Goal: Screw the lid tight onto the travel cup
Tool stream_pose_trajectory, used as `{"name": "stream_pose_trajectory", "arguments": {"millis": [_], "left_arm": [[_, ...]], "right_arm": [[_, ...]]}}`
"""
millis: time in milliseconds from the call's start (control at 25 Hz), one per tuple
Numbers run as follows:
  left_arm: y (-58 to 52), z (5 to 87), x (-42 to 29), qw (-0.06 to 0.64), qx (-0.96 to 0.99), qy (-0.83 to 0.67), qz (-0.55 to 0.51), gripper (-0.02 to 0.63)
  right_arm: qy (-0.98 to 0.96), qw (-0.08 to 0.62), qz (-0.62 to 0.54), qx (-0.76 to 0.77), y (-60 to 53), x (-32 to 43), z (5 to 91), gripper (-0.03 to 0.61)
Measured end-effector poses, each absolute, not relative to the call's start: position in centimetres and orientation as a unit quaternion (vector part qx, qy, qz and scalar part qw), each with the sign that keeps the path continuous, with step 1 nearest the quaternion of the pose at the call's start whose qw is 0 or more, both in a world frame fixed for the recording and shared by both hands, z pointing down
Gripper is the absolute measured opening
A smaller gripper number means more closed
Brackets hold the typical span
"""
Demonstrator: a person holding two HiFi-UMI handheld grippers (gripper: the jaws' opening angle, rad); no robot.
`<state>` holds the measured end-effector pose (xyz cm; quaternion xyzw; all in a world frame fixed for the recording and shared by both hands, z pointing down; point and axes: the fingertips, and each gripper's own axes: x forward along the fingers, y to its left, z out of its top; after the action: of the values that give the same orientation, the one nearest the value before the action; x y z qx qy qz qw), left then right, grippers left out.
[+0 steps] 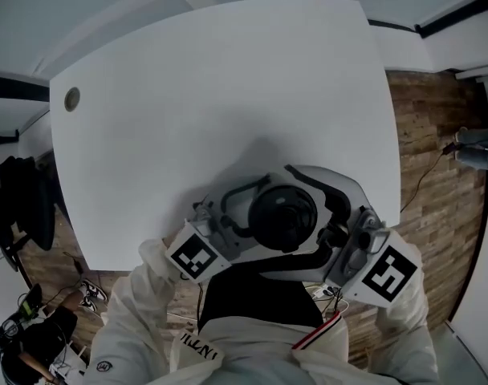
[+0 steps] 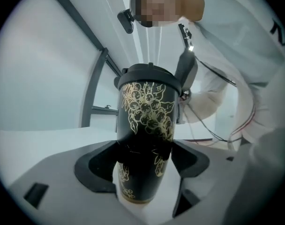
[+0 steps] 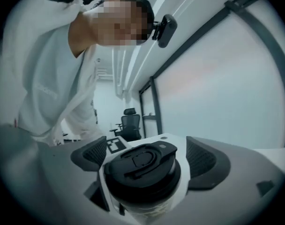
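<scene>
White table (image 1: 228, 95); round grommet (image 1: 72, 99) set in far-left corner; wood floor (image 1: 437, 159) beneath.

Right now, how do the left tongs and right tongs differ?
Left tongs clamp the travel cup by its patterned body; right tongs straddle its black lid, contact unclear. Left tongs sit low on the wall; right tongs sit at the top. Both address the same cup.

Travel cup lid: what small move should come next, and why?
Probably a clockwise twist of the right gripper: its fingers sit against the lid, seated on the travel cup, which the left gripper clamps steady.
</scene>
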<state>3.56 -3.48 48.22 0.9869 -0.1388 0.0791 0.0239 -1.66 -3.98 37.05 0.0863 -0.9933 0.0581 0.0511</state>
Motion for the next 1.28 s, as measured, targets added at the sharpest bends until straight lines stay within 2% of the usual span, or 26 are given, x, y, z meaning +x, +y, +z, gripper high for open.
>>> {"name": "stream_pose_trajectory", "arguments": {"millis": [160,320,600,920,1120,1280], "left_arm": [[-3.1,48.4,3.1,0.031,0.995,-0.054,0.081,0.365],[-2.8,48.6,2.9,0.044,0.994,-0.036,0.092,0.365],[-3.0,48.9,3.0,0.053,0.986,-0.131,0.090,0.362],[-3.4,49.2,2.8,0.063,0.952,-0.285,0.088,0.354],[-3.1,48.9,2.6,0.054,0.954,-0.283,0.082,0.350],[-2.9,48.6,2.8,0.044,0.968,-0.237,0.077,0.350]], "right_arm": [[-0.994,0.092,0.049,-0.034,-3.0,-3.0,38.2,0.505],[-0.992,0.098,0.057,-0.058,-2.3,-3.6,38.8,0.503],[-0.984,0.024,0.064,0.163,-4.7,-2.8,37.7,0.503],[-0.904,0.007,0.074,0.420,-6.8,-0.9,37.6,0.502],[-0.900,-0.011,0.072,0.431,-6.2,-1.0,37.8,0.503],[-0.944,0.007,0.078,0.322,-4.9,-1.3,38.0,0.503]]}}
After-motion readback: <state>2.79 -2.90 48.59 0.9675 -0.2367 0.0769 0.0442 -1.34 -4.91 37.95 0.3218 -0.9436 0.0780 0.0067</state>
